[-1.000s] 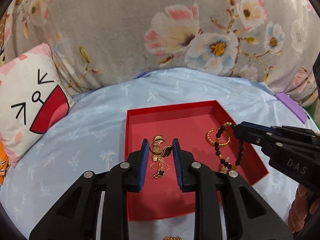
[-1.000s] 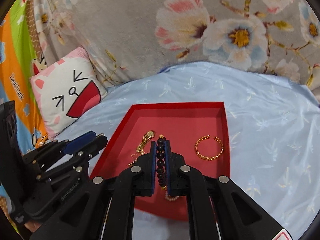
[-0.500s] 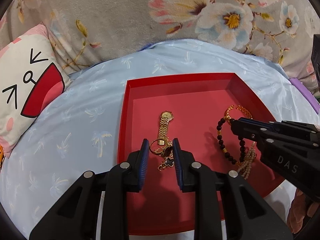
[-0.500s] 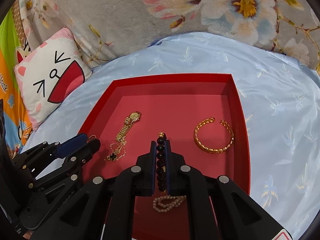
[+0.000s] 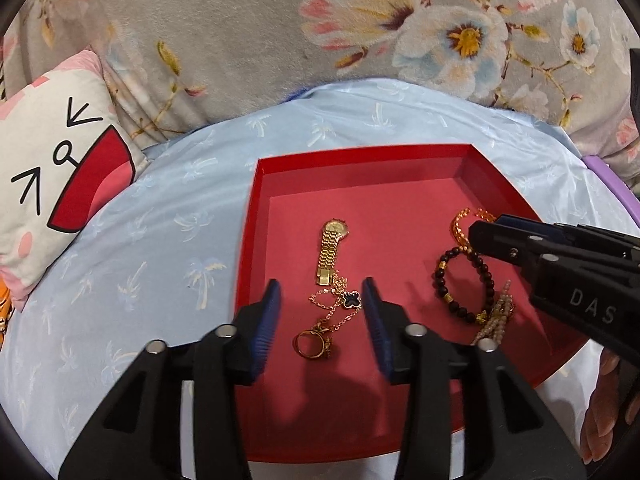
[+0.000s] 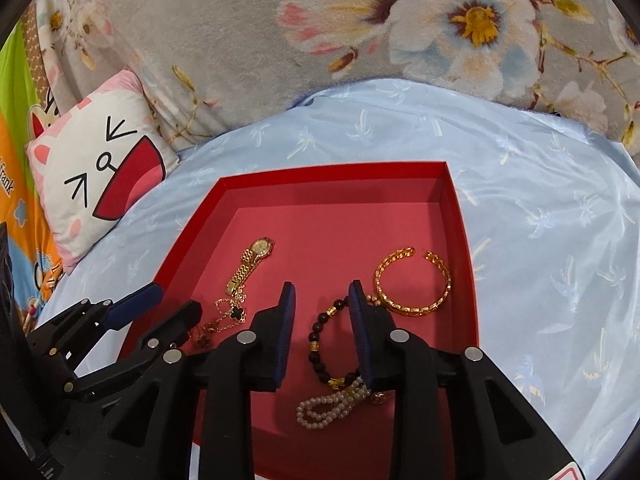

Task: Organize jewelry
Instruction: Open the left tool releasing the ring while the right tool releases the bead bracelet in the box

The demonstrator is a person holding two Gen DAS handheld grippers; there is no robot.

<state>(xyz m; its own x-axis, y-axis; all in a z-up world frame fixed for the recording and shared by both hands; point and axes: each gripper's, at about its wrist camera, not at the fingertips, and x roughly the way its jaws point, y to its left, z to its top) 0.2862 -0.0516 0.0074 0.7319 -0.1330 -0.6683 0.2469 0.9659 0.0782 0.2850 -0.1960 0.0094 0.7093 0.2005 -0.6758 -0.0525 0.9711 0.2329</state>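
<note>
A red tray (image 5: 360, 154) (image 6: 332, 170) lies on a light blue sheet. My left gripper (image 5: 320, 292) (image 6: 172, 300) hangs low over its left part, jaws opening. A gold chain with a black clover (image 5: 348, 300) (image 6: 236, 314) and a gold ring (image 5: 310, 344) lie loose on the floor between them. My right gripper (image 6: 322, 292) (image 5: 492, 232) is opening too. The black bead bracelet (image 6: 316, 344) (image 5: 460, 284) rests on the floor between its pads, a pearl strand (image 6: 320, 404) beside it. A gold watch (image 5: 334, 248) and a gold bangle (image 6: 412, 280) also lie inside.
A cat-face pillow (image 5: 60, 168) sits at the left of the sheet. A grey floral blanket (image 5: 320, 40) rises behind the tray. A purple object (image 5: 608, 184) shows at the right edge, and an orange cartoon cloth (image 6: 24, 220) at the far left.
Both grippers sank toward the tray and opened. The left let go of the clover chain and ring, the right let go of the bead bracelet; both now lie on the tray floor.
</note>
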